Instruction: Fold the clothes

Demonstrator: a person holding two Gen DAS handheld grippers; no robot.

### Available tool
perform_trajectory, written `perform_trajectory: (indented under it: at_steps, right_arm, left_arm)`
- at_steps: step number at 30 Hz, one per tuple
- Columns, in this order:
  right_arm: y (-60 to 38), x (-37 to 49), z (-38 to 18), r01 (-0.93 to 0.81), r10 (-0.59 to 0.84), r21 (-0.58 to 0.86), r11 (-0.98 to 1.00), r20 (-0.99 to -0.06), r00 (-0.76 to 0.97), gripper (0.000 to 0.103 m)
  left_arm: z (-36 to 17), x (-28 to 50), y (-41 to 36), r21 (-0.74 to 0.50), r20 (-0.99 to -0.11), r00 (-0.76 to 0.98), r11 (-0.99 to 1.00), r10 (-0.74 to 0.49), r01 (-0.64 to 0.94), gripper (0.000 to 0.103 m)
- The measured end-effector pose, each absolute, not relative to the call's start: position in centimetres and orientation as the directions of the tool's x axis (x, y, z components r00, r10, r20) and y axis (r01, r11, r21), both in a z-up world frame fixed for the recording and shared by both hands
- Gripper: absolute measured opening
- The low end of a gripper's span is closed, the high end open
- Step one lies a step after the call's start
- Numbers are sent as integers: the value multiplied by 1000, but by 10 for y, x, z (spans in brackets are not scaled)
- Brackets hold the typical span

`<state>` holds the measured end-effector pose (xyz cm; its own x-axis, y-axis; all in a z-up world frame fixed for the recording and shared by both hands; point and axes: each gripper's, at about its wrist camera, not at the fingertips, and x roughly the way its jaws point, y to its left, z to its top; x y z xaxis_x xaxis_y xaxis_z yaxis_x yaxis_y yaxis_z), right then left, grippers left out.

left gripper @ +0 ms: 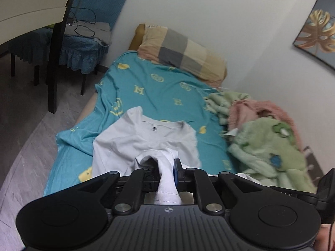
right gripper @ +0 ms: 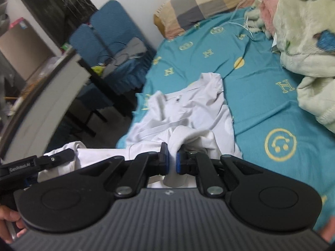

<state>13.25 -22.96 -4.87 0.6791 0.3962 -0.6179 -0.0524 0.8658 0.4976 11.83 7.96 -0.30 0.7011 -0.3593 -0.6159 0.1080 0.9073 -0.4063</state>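
A white T-shirt lies on the bed with its neckline and small label facing up, toward the pillow. My left gripper is shut on a bunched fold of the shirt's near edge, and cloth runs back between its fingers. In the right wrist view the same white T-shirt spreads out ahead, and my right gripper is shut on another gathered fold of its hem. The left gripper shows at the left edge of that view, over the shirt's other side.
The bed wears a teal sheet with yellow prints. A checked pillow lies at its head by the wall. Fluffy green and pink blankets pile on the right. A blue-covered chair and a table stand left.
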Motion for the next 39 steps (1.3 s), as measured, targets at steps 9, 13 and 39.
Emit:
perform_trajectory:
  at_steps: [9,13,39]
  right_arm:
    - [-209,216,-139,-54,308,354,934,-717,625,11]
    - [-203,230,-152,-46,285,323,945,-749,598,12]
    - [-194,120,-83,-97,220,224,970,-626,748,58]
  left_arm:
    - [-113,203,51,-189,-706,677,977,-208,103,12]
    - [-134,215,43,-133,-721,666,981,-191,138,15]
    - [-68,64,26,-63,-608,780,988,-149,140,101]
